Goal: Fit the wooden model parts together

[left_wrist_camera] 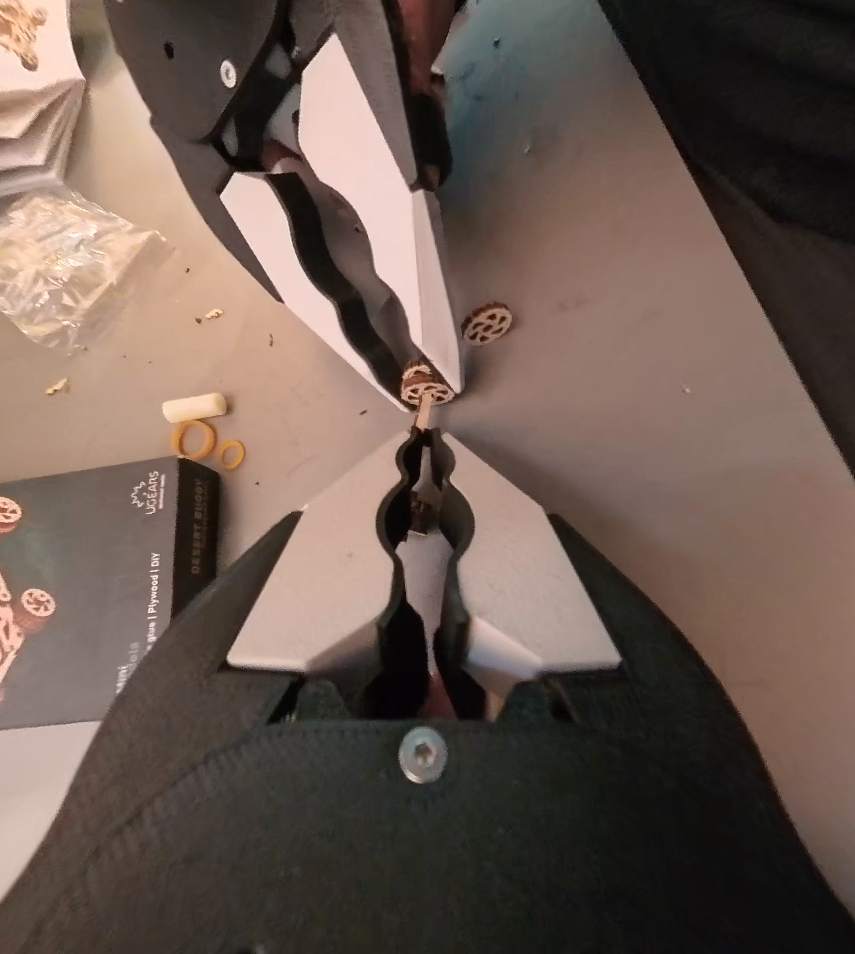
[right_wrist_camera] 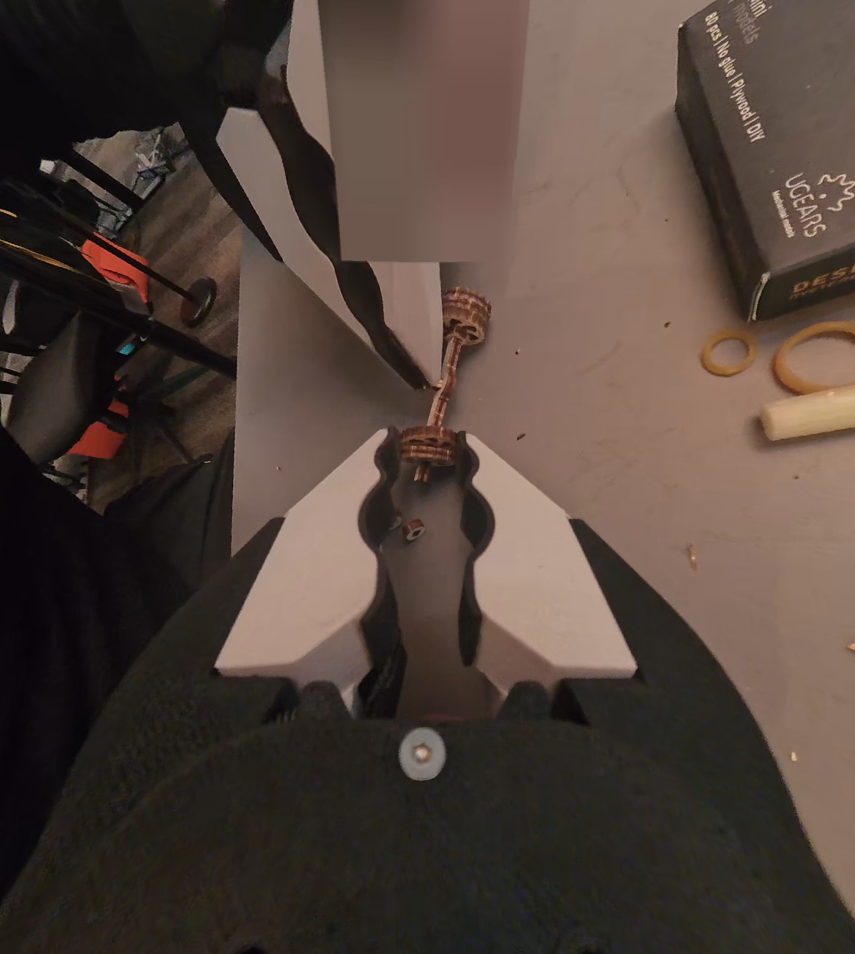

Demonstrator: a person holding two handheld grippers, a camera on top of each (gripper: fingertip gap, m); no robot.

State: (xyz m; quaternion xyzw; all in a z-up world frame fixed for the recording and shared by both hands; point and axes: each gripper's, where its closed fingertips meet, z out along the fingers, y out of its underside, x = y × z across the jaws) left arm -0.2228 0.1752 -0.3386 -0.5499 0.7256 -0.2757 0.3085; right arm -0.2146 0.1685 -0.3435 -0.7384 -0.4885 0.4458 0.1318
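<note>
My right gripper pinches a wheel at its tips. My left gripper clamps the axle mid-shaft, above the table. Step looks like pressing this wheel onto the axle; next needs a straight push along the shaft. Count: two wheels on the axle, a third wheel loose, two rubber rings, one box.

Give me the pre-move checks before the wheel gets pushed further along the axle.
1. Right claw shut on near wheel: ok.
2. Left claw pinching axle mid-length: ok.
3. Axle passes through the near wheel's hub, stub showing: ok.
4. Near wheel fully seated: cannot tell.
5. Far wheel on the axle's other end: ok.
6. Spare wheel lies apart from both claws: ok.
</note>
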